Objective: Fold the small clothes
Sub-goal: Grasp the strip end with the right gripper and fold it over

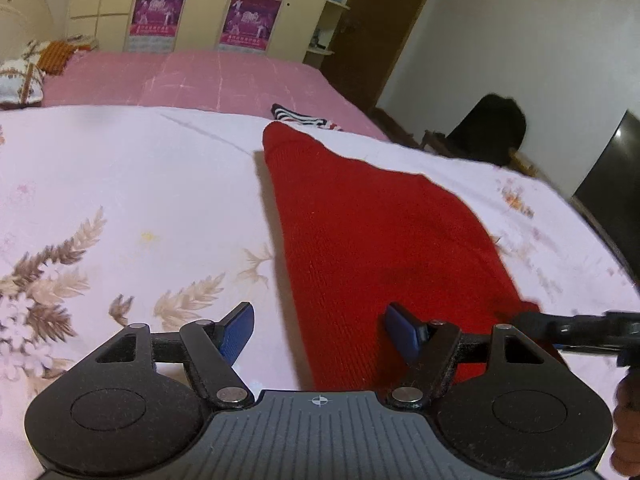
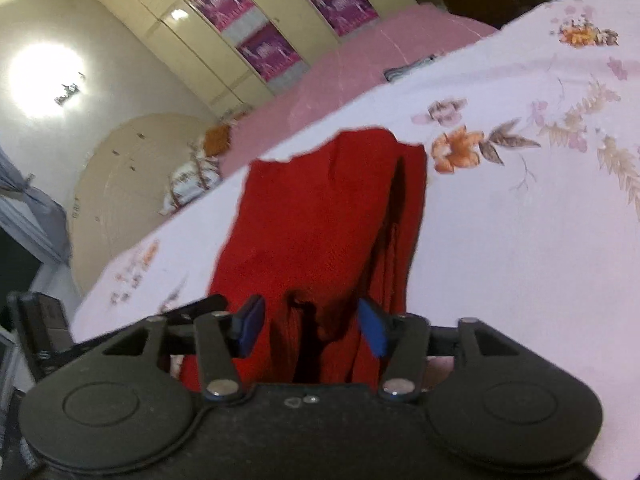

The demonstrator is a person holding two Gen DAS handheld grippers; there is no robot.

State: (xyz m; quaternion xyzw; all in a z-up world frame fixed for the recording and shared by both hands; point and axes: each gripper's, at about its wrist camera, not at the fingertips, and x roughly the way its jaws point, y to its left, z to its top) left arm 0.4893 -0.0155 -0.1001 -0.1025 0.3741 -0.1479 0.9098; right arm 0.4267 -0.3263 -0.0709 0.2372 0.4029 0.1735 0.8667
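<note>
Mid-fold: right gripper (image 2: pixel 310 326) pinches the knit (image 2: pixel 320 220) between its jaws — left gripper (image 1: pixel 320 330), jaws wide, empty, must catch the near edge.

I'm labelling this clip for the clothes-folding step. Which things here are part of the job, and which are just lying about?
Part of the job:
red knit garment
left gripper, open
right gripper, with the red knit between its pads
floral sheet it lies on

Lying about:
striped cloth
pillow
dark chair
</note>
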